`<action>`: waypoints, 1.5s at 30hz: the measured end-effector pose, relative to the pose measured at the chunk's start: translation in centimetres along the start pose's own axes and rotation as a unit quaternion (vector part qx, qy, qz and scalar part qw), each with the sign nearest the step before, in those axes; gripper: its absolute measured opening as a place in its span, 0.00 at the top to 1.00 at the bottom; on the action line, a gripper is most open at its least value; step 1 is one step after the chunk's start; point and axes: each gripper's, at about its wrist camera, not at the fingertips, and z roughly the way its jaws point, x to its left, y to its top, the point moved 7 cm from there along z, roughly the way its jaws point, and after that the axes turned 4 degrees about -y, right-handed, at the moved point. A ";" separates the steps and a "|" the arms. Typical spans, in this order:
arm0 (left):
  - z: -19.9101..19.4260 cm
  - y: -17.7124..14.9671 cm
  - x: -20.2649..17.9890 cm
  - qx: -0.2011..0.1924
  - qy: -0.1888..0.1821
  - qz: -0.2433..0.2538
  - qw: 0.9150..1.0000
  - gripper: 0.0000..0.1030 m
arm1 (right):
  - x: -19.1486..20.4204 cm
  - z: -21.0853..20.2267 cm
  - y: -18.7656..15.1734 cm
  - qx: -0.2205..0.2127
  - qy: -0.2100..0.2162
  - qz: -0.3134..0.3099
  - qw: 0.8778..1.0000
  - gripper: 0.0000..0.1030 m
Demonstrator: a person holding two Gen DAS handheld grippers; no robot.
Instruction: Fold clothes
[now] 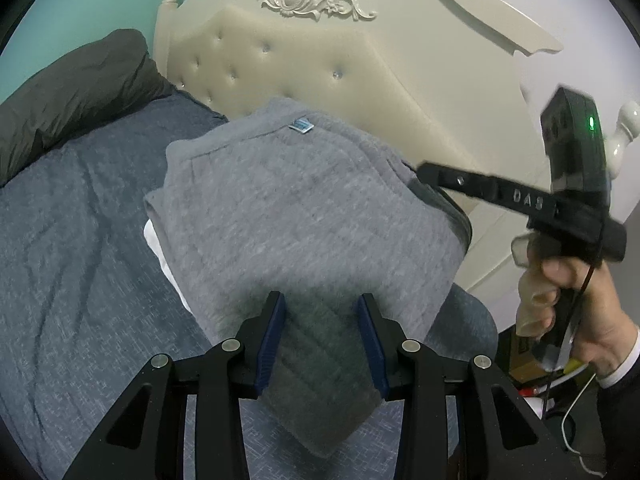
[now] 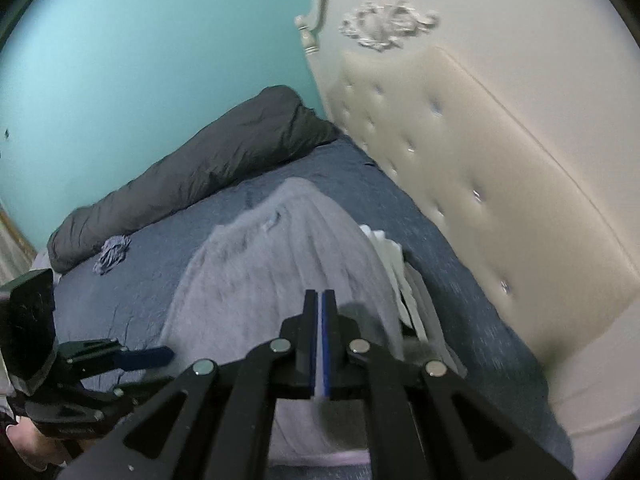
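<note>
A folded grey garment (image 1: 304, 216) with a small blue label lies on top of a stack of folded clothes on the bed; it also shows in the right wrist view (image 2: 272, 280). White folded cloth (image 2: 384, 248) sticks out under it. My left gripper (image 1: 322, 308) is open, its blue pads just above the garment's near end. My right gripper (image 2: 319, 300) is shut with nothing visibly between its pads, over the garment's right side; in the left wrist view it (image 1: 428, 170) reaches the garment's far right edge.
The bed has a blue-grey cover (image 1: 72, 248). A dark rolled duvet (image 2: 192, 176) lies along the teal wall. A small crumpled grey cloth (image 2: 114, 254) lies near it. The cream tufted headboard (image 1: 304, 64) stands right behind the stack.
</note>
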 end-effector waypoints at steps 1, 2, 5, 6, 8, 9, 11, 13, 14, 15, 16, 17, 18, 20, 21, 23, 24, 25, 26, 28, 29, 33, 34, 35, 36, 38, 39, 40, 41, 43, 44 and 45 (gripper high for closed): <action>0.0 0.0 0.0 0.001 0.000 0.001 1.000 0.61 | 0.4 0.5 0.5 0.006 0.003 -0.005 1.000 1.00; 0.1 0.1 0.0 0.001 0.000 0.003 1.000 0.61 | 0.7 1.1 0.9 0.013 0.006 -0.009 1.000 1.00; 0.0 0.3 0.0 0.000 0.001 0.002 1.000 0.61 | 1.0 3.0 1.4 0.038 -0.004 -0.017 0.999 1.00; 0.0 0.4 0.1 0.000 0.003 0.002 1.000 0.61 | 1.0 3.7 1.6 0.046 -0.008 -0.019 0.999 1.00; 0.2 0.5 0.1 0.002 0.004 0.001 1.000 0.61 | 0.3 4.6 1.1 0.057 -0.017 -0.013 0.998 1.00; 0.3 0.5 0.2 0.004 0.005 0.002 1.000 0.61 | -0.1 5.1 0.8 0.063 -0.021 -0.010 0.998 1.00; 0.7 0.6 0.3 0.007 0.002 -0.001 1.000 0.61 | -0.9 5.9 0.3 0.074 -0.030 -0.003 0.997 1.00; 1.0 0.6 0.3 0.009 -0.001 -0.003 1.000 0.61 | -1.6 6.8 -0.3 0.085 -0.039 0.004 0.996 1.00; 1.1 0.6 0.3 0.010 -0.001 -0.003 1.000 0.61 | -2.0 7.2 -0.5 0.090 -0.044 0.007 0.995 1.00; 1.2 0.5 0.3 0.011 -0.001 -0.003 1.000 0.61 | -2.3 7.6 -0.9 0.093 -0.045 0.012 0.995 1.00; 1.3 0.5 0.2 0.012 -0.001 -0.004 1.000 0.61 | -2.5 7.6 -1.1 0.092 -0.044 0.015 0.995 1.00; 1.4 0.5 0.2 0.013 -0.001 -0.004 1.000 0.61 | -2.7 7.5 -1.2 0.090 -0.043 0.017 0.995 1.00; 1.3 0.6 0.1 0.012 0.000 -0.003 1.000 0.61 | -2.6 7.1 -1.1 0.085 -0.040 0.018 0.995 1.00; 1.0 0.8 0.1 0.011 0.003 -0.002 1.000 0.60 | -2.4 6.2 -0.7 0.074 -0.032 0.019 0.997 1.00; 0.8 0.8 0.1 0.010 0.004 -0.001 1.000 0.60 | -2.3 5.7 -0.4 0.069 -0.029 0.020 0.997 1.00; 0.4 1.0 0.1 0.007 0.008 -0.002 1.000 0.59 | -1.9 4.8 0.0 0.057 -0.026 0.019 0.998 1.00; 0.2 1.0 0.0 0.007 0.010 -0.001 1.000 0.59 | -1.7 4.5 0.2 0.052 -0.027 0.019 0.998 1.00; 0.0 1.0 -0.1 0.006 0.011 -0.001 1.000 0.57 | -1.5 4.1 0.4 0.045 -0.025 0.020 0.998 1.00; -0.2 1.1 -0.3 0.006 0.013 0.000 1.000 0.56 | -1.4 3.8 0.6 0.041 -0.024 0.021 0.999 1.00; -0.6 1.1 -0.5 0.005 0.016 0.003 1.000 0.54 | -1.1 3.2 1.0 0.035 -0.022 0.022 0.999 1.00; -0.9 1.2 -0.6 0.004 0.017 0.003 1.000 0.54 | -1.0 2.9 1.2 0.034 -0.022 0.021 0.999 1.00; -2.1 1.6 -0.8 -0.001 0.023 0.003 1.000 0.53 | -1.4 1.2 1.7 0.019 -0.027 0.029 0.999 1.00; -2.5 1.7 -0.7 -0.003 0.025 0.002 1.000 0.52 | -1.6 0.7 1.8 0.016 -0.028 0.031 0.999 1.00; -2.8 1.8 -0.6 -0.005 0.027 0.001 1.000 0.51 | -1.6 0.3 1.8 0.014 -0.029 0.031 0.999 1.00; -3.1 1.9 -0.5 -0.007 0.029 -0.001 1.000 0.51 | -1.7 0.0 1.9 0.013 -0.030 0.031 0.999 1.00; -3.8 2.0 -0.5 -0.010 0.034 -0.002 0.999 0.49 | -1.7 -0.6 1.7 0.011 -0.029 0.031 0.999 1.00; -3.9 2.0 -0.4 -0.011 0.037 -0.002 0.999 0.48 | -1.6 -0.9 1.5 0.010 -0.029 0.031 0.999 1.00; -4.2 2.0 -0.4 -0.012 0.040 -0.001 0.999 0.47 | -1.5 -1.2 1.3 0.009 -0.029 0.031 0.999 1.00; -4.4 2.0 -0.4 -0.012 0.043 -0.001 0.999 0.47 | -1.4 -1.5 1.1 0.009 -0.028 0.031 0.999 1.00; -5.0 1.9 -0.5 -0.014 0.046 -0.002 0.999 0.43 | -1.2 -2.0 0.7 0.007 -0.027 0.032 0.999 1.00; -5.2 1.8 -0.6 -0.015 0.048 -0.003 0.999 0.41 | -1.1 -2.3 0.5 0.006 -0.026 0.034 0.999 1.00; -5.5 1.8 -0.6 -0.017 0.051 -0.003 0.999 0.39 | -1.0 -2.5 0.3 0.005 -0.026 0.036 0.999 1.00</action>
